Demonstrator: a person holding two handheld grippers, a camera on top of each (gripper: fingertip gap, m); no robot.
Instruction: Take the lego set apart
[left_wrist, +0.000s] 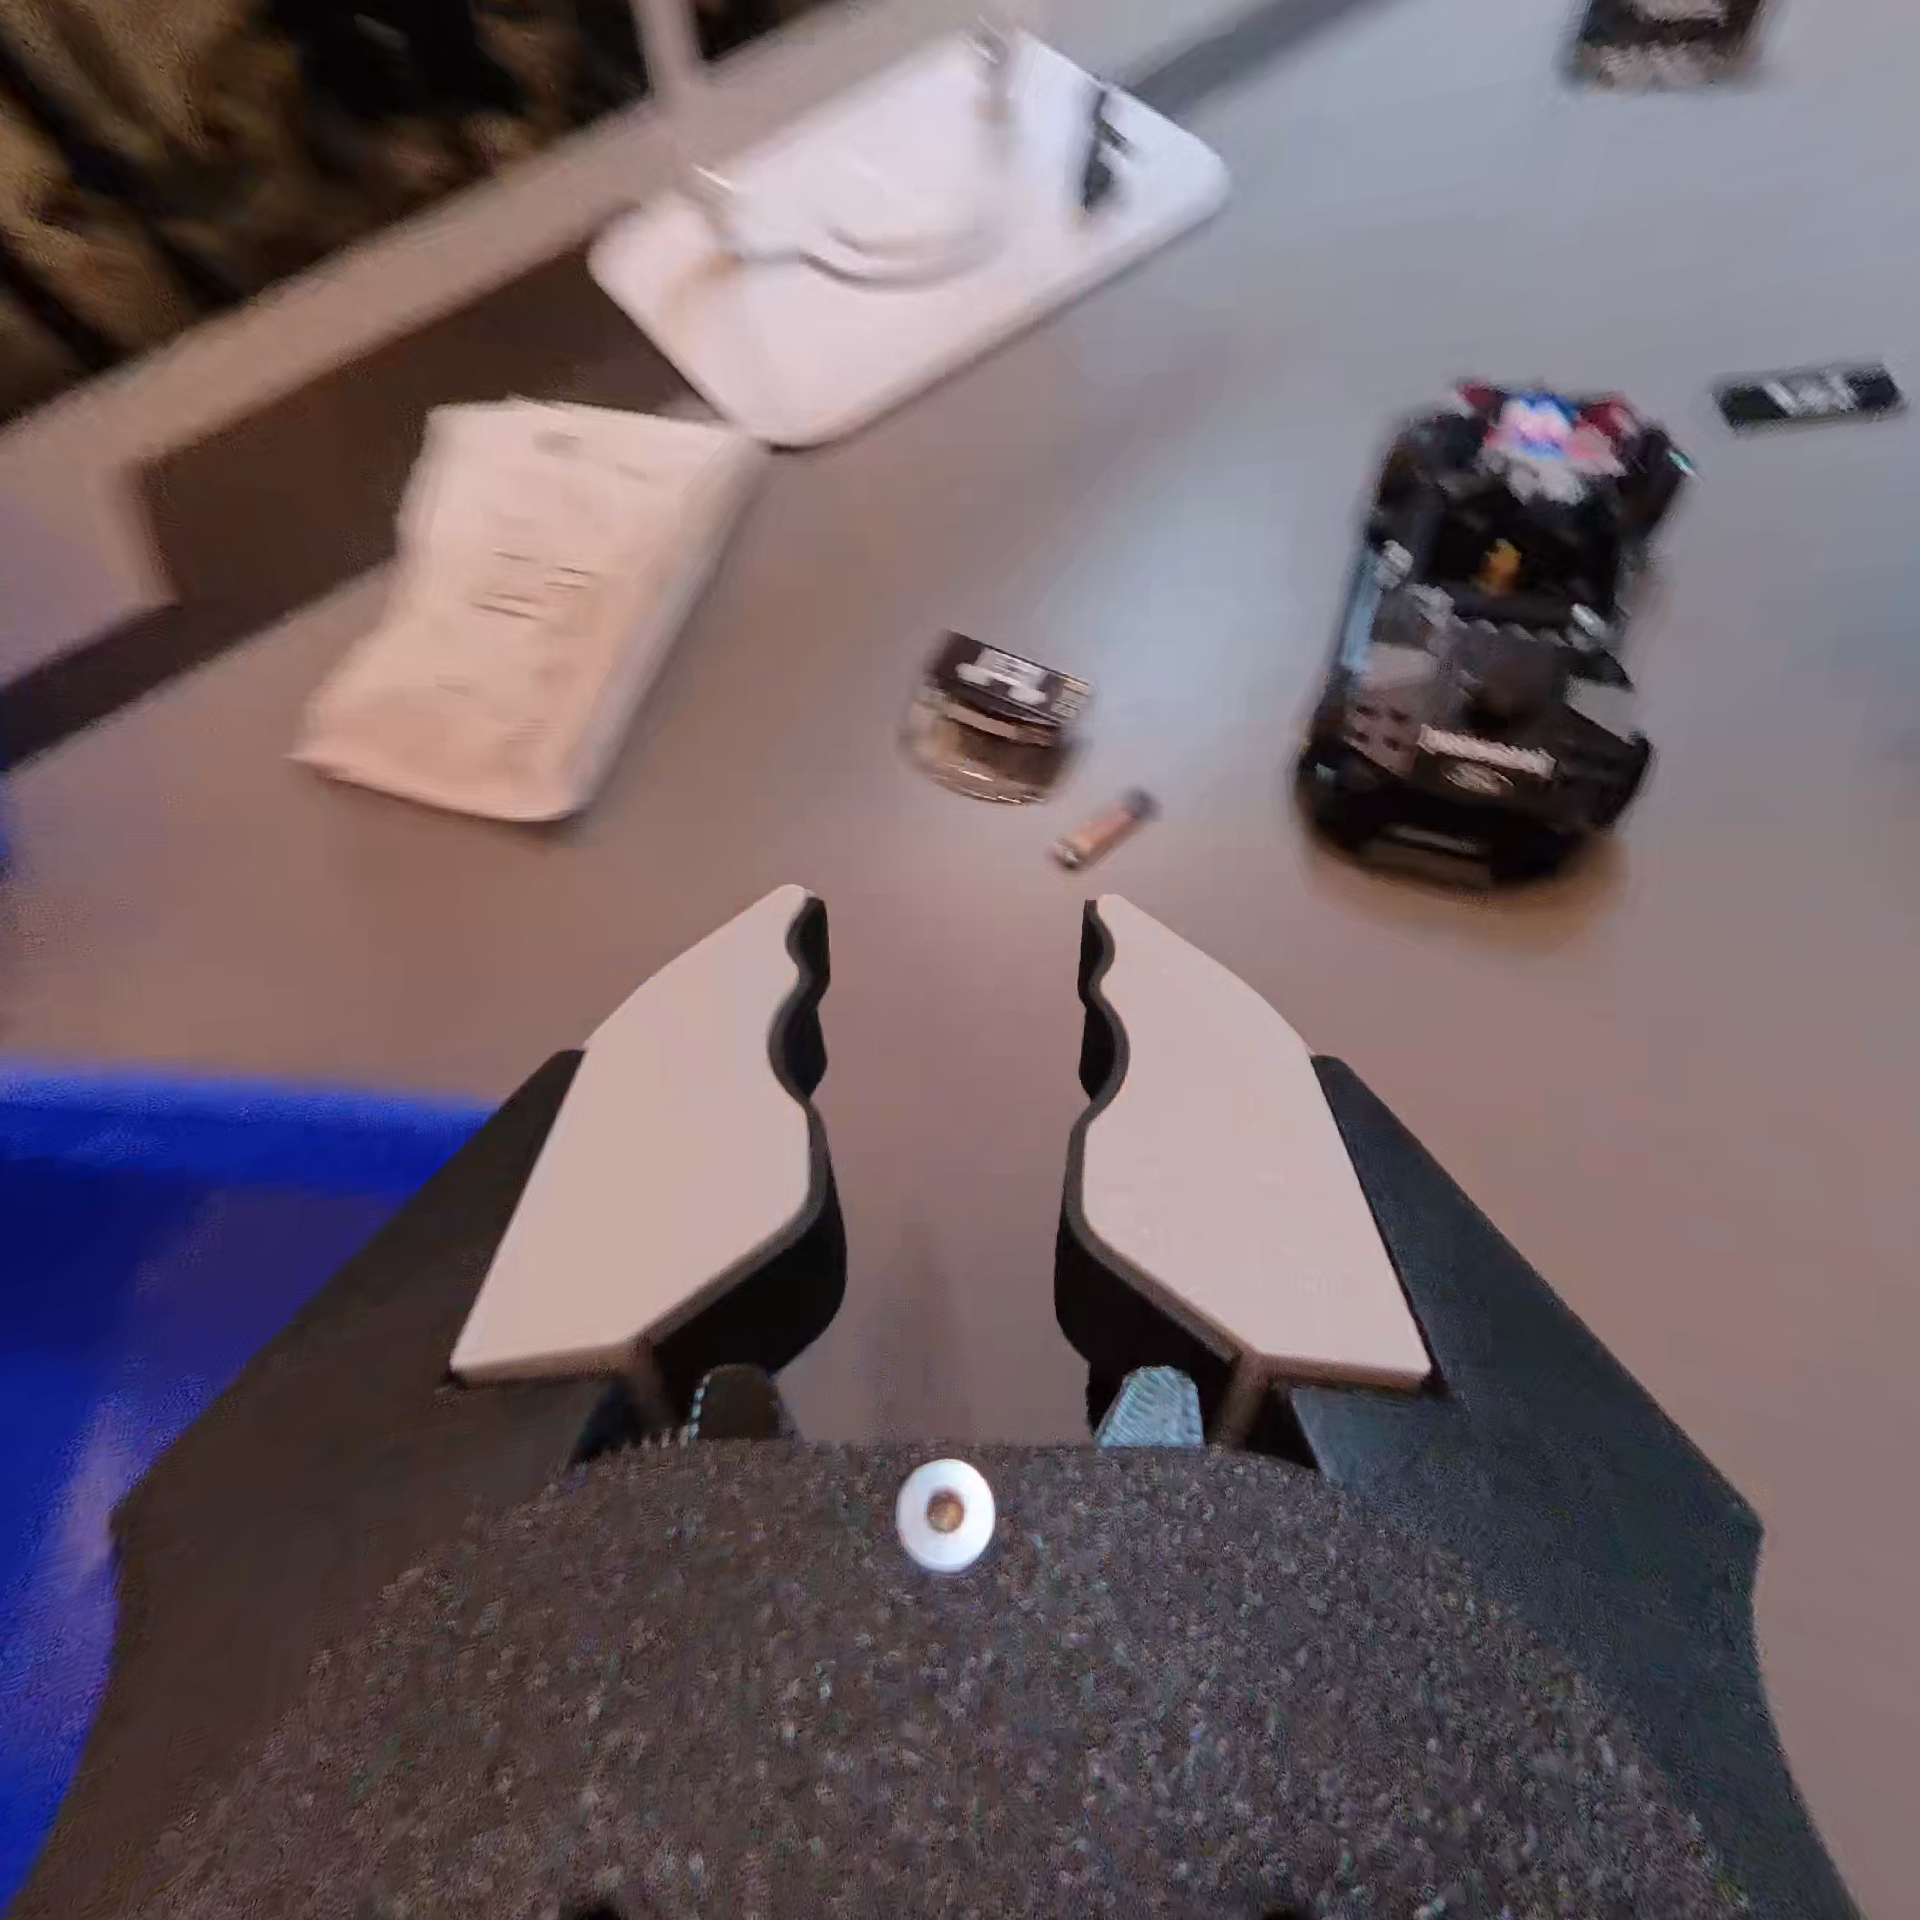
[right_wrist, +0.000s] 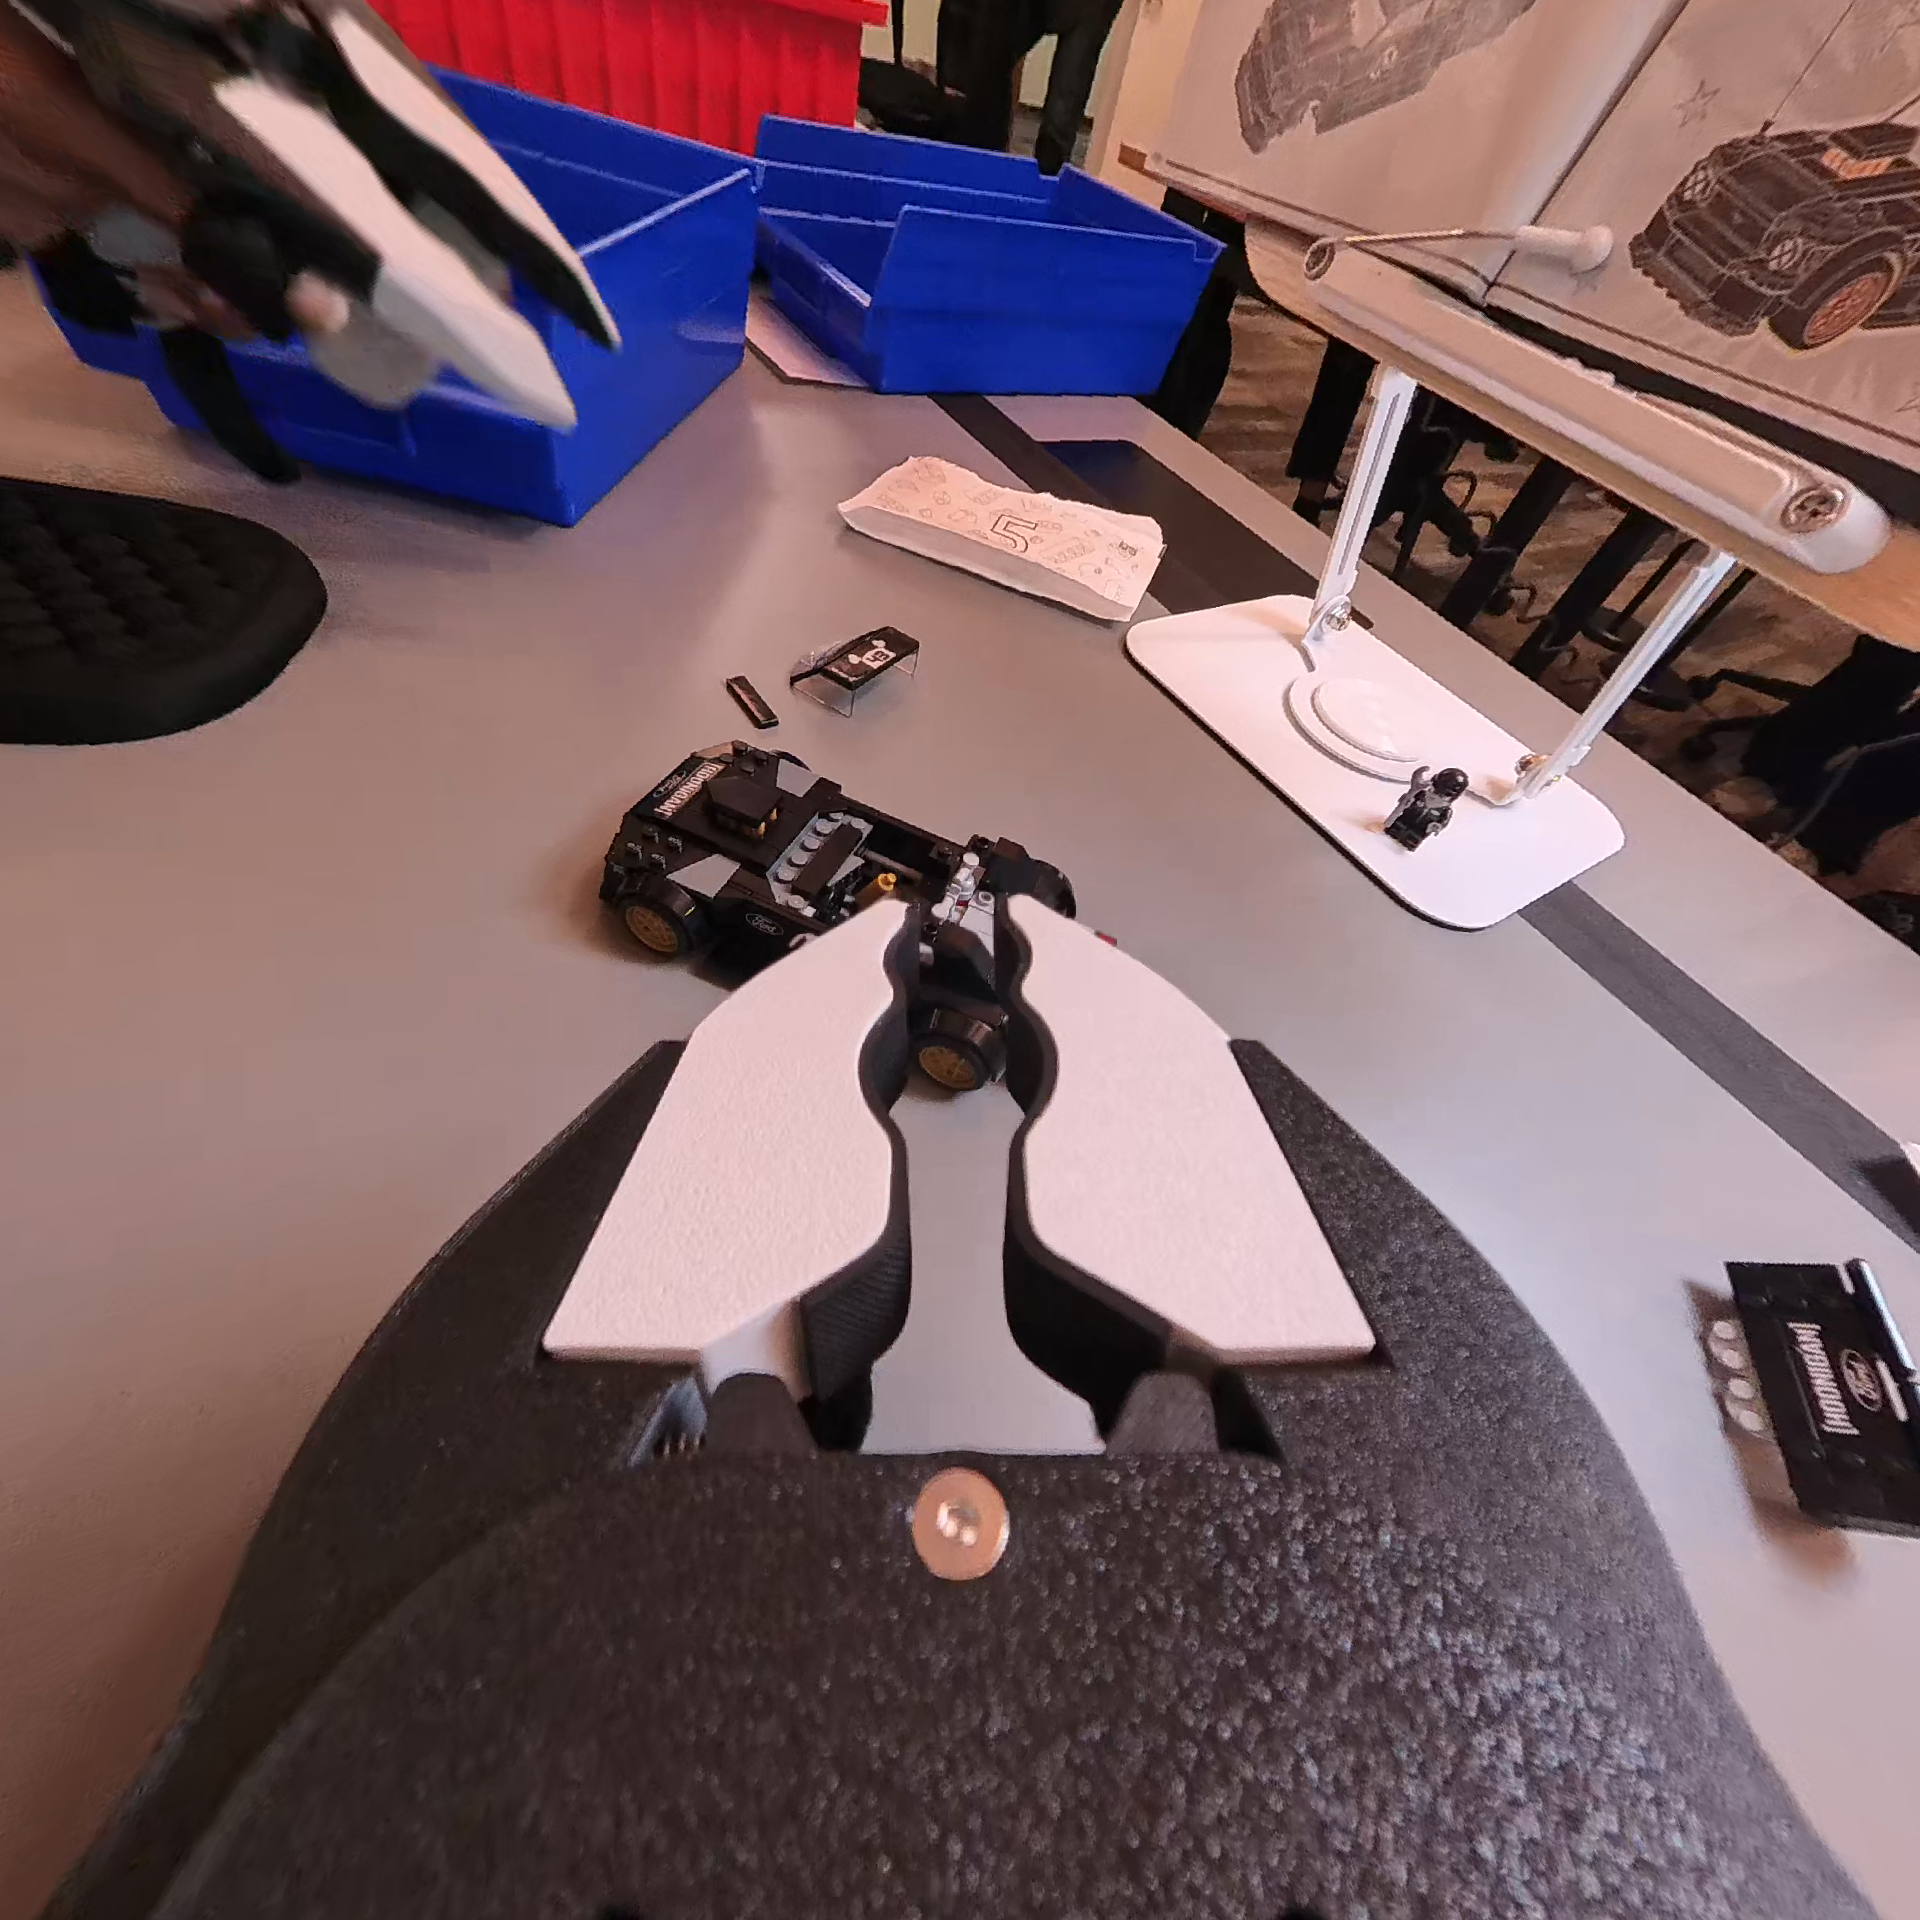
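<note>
The black lego car (right_wrist: 748, 852) stands on the grey table (right_wrist: 312, 987), its roof off. It also shows in the blurred left wrist view (left_wrist: 1475, 665). A clear windshield piece (right_wrist: 857, 665) and a small black plate (right_wrist: 750, 701) lie beyond it. A black spoiler piece (right_wrist: 1829, 1392) lies at the right. My right gripper (right_wrist: 956, 920) hovers over the car's rear, jaws a narrow gap apart, empty. My left gripper (left_wrist: 956, 914) is open and empty, short of the windshield piece (left_wrist: 992, 717); it shows blurred over a blue bin (right_wrist: 587, 379).
Two blue bins (right_wrist: 644, 343) (right_wrist: 987, 270) stand at the back. A white paper bag (right_wrist: 1003, 540) lies nearby. A white book stand (right_wrist: 1299, 665) holds a booklet (right_wrist: 1558, 156); a minifigure (right_wrist: 1423, 810) stands on its base. A black mat (right_wrist: 125, 613) lies left. About 25 cm separates my left fingertips from my right. My right tips are about 20 cm from the small black plate (right_wrist: 750, 701), my left tips only 10 cm. It is also in sight in the left wrist view (left_wrist: 1112, 827). The windshield piece (left_wrist: 992, 717) is about 11 cm from my left fingertips.
</note>
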